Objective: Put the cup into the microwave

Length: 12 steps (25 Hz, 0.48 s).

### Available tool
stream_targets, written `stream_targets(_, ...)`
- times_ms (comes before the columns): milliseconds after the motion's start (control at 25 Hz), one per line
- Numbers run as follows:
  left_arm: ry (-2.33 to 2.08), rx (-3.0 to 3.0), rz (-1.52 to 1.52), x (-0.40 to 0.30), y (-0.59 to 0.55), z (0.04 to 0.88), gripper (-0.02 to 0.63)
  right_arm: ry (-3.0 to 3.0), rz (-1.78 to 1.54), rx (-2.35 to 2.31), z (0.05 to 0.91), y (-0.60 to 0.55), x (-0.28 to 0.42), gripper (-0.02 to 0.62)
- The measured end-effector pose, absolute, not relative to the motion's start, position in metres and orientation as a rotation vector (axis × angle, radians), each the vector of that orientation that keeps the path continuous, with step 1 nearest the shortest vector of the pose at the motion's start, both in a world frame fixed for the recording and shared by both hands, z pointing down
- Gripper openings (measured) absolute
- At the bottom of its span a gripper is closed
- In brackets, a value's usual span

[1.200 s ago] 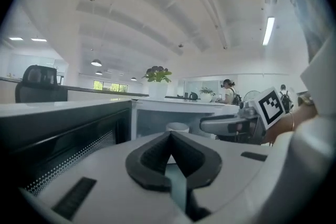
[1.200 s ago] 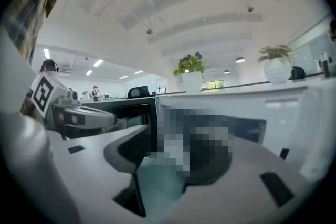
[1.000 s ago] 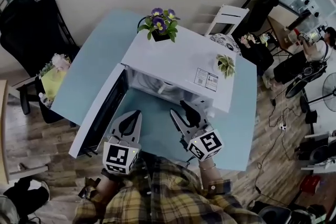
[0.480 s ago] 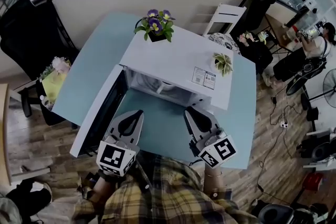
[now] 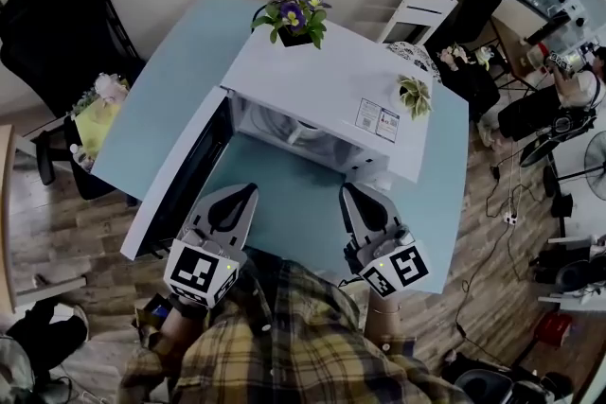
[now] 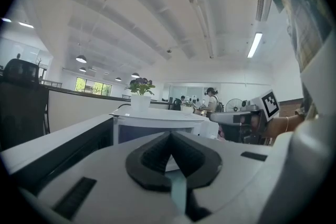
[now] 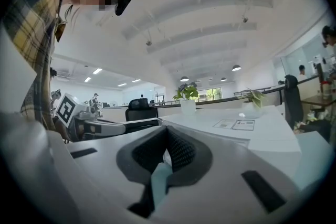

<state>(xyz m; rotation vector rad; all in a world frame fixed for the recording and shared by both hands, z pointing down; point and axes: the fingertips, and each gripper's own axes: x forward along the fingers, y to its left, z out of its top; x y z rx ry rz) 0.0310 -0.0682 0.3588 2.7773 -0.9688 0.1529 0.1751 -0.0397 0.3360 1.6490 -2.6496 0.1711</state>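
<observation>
Cup [image 5: 301, 134] is inside the microwave [image 5: 327, 95] cavity, white and only partly visible from above. Door [image 5: 175, 194] is swung wide open to the left. Both tools are level in front of the opening, above the blue desk [image 5: 156, 118], with a clear gap between them. Left tool [image 5: 250, 191] is clenched, empty. Right tool [image 5: 347, 190] jaws have just been closing, now clenched on nothing. Purple flower pot [image 5: 295, 14] and small plant [image 5: 413, 96] sit on the microwave top.

Potted purple flowers [image 5: 295, 14], small green plant [image 5: 413, 96], light-blue table [image 5: 166, 109], white chair [image 5: 418, 14]
</observation>
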Motion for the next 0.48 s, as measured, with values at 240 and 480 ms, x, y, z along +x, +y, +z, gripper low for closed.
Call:
stream_targets(240,-0.978,2.761,0.187,0.0286,-0.0635,0.3665,-0.008,-2.635,0.201,1.665,0.3415,-0.0359,0.1801,0.003)
stream_targets(480,-0.993,2.749,0.195,0.0277,-0.0623,0.3688,-0.008,-2.651,0.202,1.662,0.3429,-0.0362,0.1783,0.003)
